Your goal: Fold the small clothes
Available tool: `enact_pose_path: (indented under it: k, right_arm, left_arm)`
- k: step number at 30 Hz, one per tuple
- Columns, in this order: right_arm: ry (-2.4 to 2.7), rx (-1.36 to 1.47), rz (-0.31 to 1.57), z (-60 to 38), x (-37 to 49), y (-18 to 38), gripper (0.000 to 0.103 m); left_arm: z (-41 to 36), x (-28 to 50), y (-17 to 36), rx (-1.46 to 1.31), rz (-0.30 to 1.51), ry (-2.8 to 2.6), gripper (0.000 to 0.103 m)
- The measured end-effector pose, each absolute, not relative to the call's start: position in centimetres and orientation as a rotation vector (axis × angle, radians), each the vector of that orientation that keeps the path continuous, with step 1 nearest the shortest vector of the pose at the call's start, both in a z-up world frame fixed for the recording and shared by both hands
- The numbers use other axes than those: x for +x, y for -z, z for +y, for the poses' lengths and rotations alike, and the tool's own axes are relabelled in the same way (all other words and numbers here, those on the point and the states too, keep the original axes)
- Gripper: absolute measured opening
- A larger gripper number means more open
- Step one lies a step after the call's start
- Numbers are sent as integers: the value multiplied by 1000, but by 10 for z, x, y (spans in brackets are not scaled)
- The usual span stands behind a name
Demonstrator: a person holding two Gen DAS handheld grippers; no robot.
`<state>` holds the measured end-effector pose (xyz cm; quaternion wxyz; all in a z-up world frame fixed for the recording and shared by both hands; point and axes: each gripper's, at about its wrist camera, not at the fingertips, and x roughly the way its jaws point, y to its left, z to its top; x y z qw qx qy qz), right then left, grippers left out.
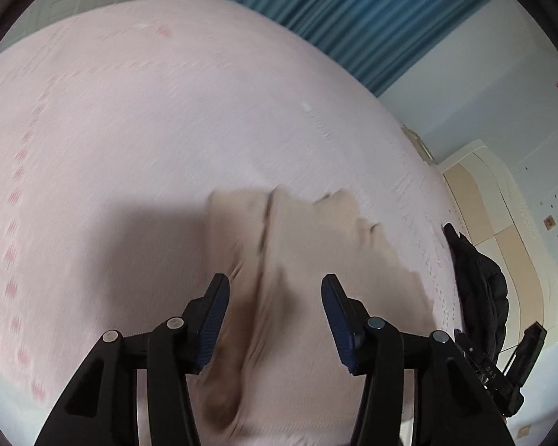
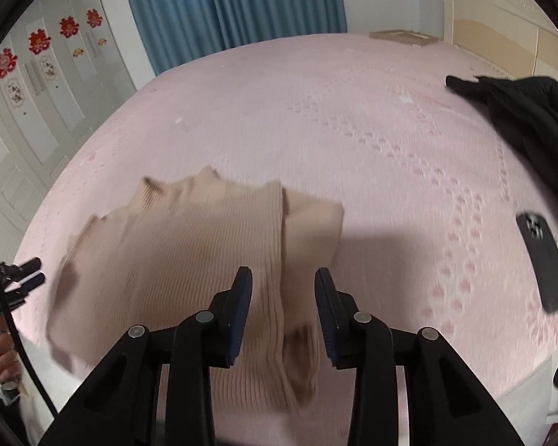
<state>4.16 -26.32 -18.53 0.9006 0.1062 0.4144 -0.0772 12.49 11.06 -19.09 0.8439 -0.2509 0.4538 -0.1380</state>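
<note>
A beige ribbed garment (image 1: 308, 230) lies rumpled and partly folded on the pink bedsheet (image 1: 130, 111). In the left wrist view my left gripper (image 1: 275, 280) hovers over its near part, jaws apart, a ridge of cloth below the gap and neither pad pressing on it. The right wrist view shows the same garment (image 2: 189, 238) spread to the left, with a folded edge running under my right gripper (image 2: 283, 273). That gripper is open too, its pads clear of the knit. The cloth is motion-blurred in both views.
A black jacket (image 2: 532, 119) lies at the bed's right side, and a dark phone (image 2: 543, 264) rests on the sheet (image 2: 353, 130) near it. Blue curtains (image 2: 234, 3) hang behind the bed. A hand (image 2: 0, 353) holds the other gripper at the far left.
</note>
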Motion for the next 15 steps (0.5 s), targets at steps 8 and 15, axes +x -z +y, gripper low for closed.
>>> enact_pose_path:
  k: [8, 15]
  right_arm:
    - [183, 267, 883, -272, 121, 215, 34]
    - [171, 219, 954, -266, 156, 245, 5]
  left_arm:
    - [79, 190, 208, -422, 987, 251, 42]
    - [71, 210, 229, -419, 993, 232, 7]
